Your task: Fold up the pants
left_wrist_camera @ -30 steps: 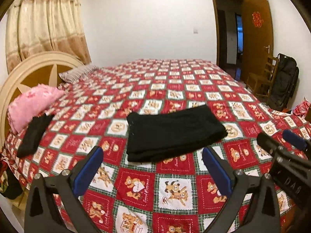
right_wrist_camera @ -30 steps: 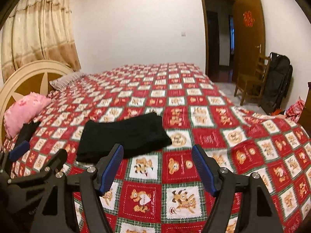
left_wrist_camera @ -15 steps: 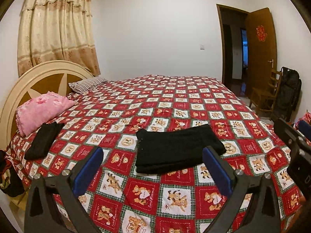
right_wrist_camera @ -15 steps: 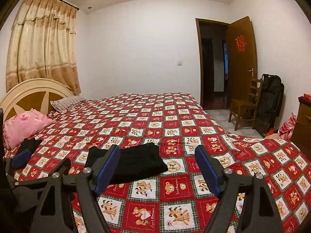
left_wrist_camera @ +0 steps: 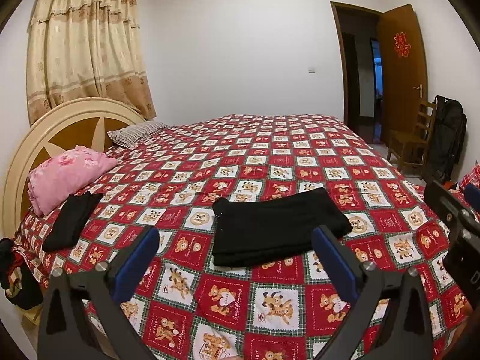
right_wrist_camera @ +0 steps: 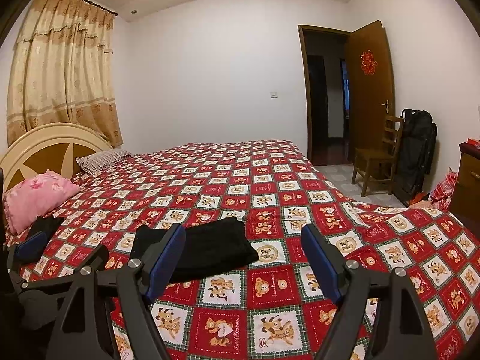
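Black pants (left_wrist_camera: pixel 276 228) lie folded into a flat rectangle on the red bear-patterned bedspread (left_wrist_camera: pixel 270 162); they also show in the right wrist view (right_wrist_camera: pixel 210 246). My left gripper (left_wrist_camera: pixel 234 258) is open and empty, held above the near bed edge, short of the pants. My right gripper (right_wrist_camera: pixel 243 258) is open and empty, to the right of the pants and apart from them. The right gripper's body shows at the right edge of the left wrist view (left_wrist_camera: pixel 456 219).
A second black garment (left_wrist_camera: pixel 72 219) lies by a pink pillow (left_wrist_camera: pixel 66 174) near the headboard (left_wrist_camera: pixel 60 126). A striped pillow (left_wrist_camera: pixel 135 129) lies further back. A wooden chair (right_wrist_camera: pixel 378 156), a black bag (right_wrist_camera: pixel 417 150) and an open door (right_wrist_camera: pixel 372 90) stand at the right.
Both grippers have pulled back and risen away from the folded pants, so the views now take in more of the room. The pants have not moved.
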`<state>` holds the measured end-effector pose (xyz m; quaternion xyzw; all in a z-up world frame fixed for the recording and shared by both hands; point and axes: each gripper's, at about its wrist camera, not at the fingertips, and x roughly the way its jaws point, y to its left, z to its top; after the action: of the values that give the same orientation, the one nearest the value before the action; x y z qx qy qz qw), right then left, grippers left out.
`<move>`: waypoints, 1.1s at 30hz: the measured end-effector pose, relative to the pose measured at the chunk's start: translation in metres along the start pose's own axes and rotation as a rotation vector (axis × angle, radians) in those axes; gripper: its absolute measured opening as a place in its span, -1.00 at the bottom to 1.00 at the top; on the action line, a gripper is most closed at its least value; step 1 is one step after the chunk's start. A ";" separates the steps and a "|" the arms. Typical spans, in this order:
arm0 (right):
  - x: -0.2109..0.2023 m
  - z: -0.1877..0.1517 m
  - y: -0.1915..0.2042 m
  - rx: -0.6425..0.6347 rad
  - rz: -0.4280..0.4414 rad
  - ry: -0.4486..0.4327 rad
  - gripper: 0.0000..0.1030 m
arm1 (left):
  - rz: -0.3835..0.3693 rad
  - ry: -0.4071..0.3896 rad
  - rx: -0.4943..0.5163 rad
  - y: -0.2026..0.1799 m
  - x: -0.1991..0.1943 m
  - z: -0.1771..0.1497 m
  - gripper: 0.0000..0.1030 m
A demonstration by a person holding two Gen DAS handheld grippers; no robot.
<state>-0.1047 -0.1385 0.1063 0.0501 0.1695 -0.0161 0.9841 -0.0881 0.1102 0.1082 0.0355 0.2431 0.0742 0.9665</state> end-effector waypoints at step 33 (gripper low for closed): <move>0.008 -0.001 -0.003 0.013 0.009 0.029 0.56 | 0.014 0.039 0.002 0.002 0.006 -0.003 1.00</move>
<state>-0.0981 -0.1411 0.1022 0.0575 0.1836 -0.0118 0.9812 -0.0843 0.1135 0.1026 0.0365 0.2617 0.0813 0.9610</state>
